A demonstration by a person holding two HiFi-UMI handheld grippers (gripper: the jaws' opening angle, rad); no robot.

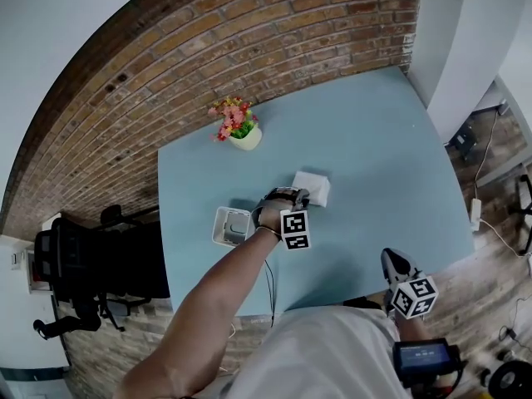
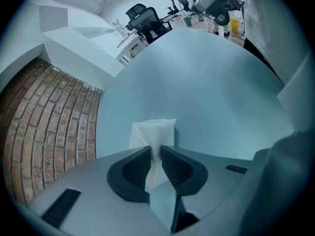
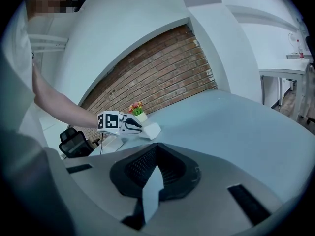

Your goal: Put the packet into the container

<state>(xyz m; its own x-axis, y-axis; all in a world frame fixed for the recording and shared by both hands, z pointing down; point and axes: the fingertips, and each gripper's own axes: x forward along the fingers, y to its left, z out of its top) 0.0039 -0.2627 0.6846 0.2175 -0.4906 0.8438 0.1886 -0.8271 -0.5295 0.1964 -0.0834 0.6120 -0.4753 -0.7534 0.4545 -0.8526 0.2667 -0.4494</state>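
A white, soft, pillow-shaped packet (image 2: 152,132) is pinched at its near end between the dark pads of the left tool (image 2: 156,152). It is held low over the pale blue counter (image 1: 366,148), just beside the white square container (image 1: 218,224) and outside it. The right tool (image 3: 156,149) is kept closed on nothing.

In my head view the left hand-held gripper (image 1: 299,194) covers one edge of the packet (image 1: 314,186), and my left hand (image 1: 268,214) hides a corner of the container (image 1: 222,227). What lies inside the container is too small for me to tell.
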